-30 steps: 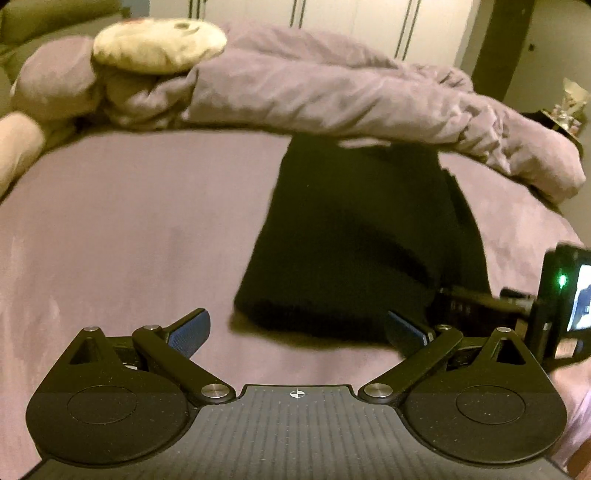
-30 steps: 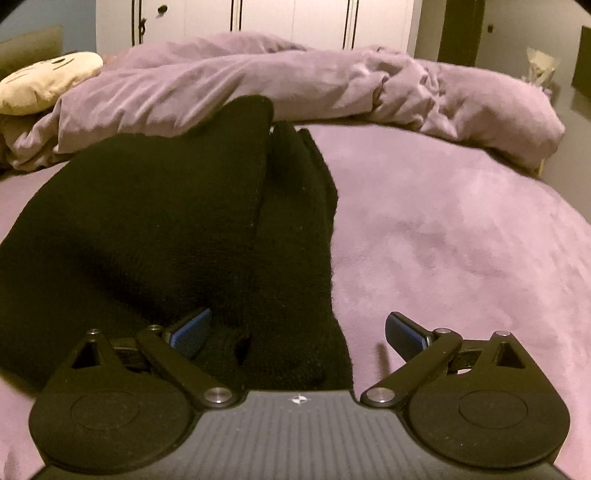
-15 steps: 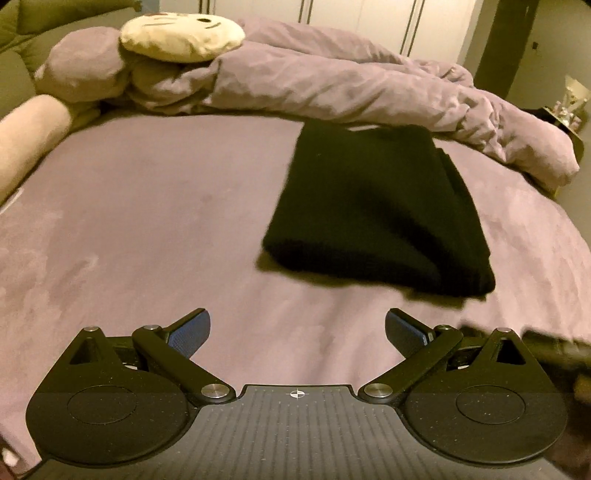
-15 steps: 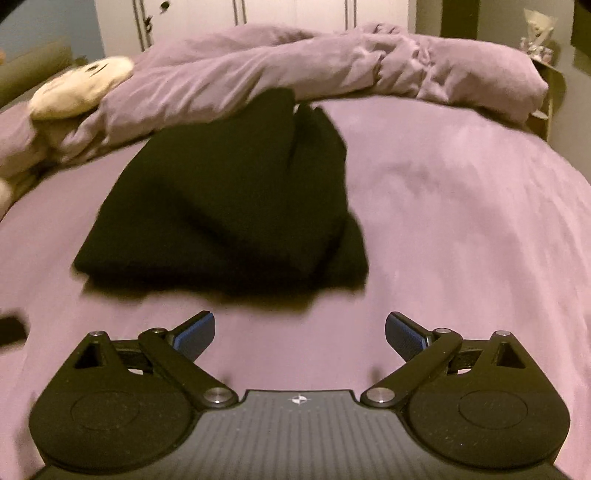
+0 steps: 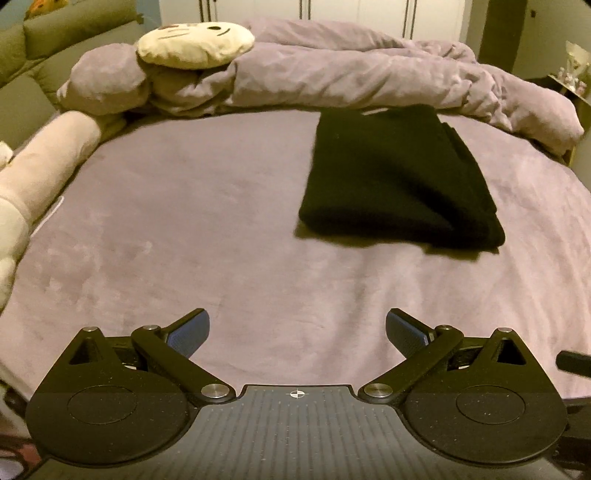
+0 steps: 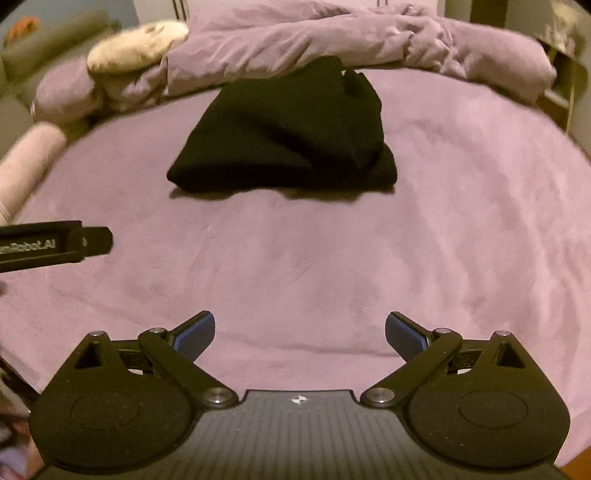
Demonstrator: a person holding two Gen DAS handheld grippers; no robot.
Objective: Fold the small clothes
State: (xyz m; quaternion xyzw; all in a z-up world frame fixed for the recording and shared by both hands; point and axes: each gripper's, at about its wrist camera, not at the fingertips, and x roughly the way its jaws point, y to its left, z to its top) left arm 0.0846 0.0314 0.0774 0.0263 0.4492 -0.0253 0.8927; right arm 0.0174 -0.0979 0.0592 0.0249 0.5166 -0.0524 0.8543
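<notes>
a home bedroom: purple-sheeted bed [image 5: 221, 221], rumpled duvet [image 5: 369, 77], plush toy [image 5: 192, 44], wardrobe doors [image 5: 332, 9].

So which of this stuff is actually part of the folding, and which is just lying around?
Part of the job:
black garment, folded on the bed
left gripper and right gripper, both open and empty

Just lying about:
duvet
plush toy

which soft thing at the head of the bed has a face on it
The cream round cushion, lying on the lilac pillow at the left. It alone shows stitched eyes; the rumpled duvet and pale bolster are plain.
</notes>
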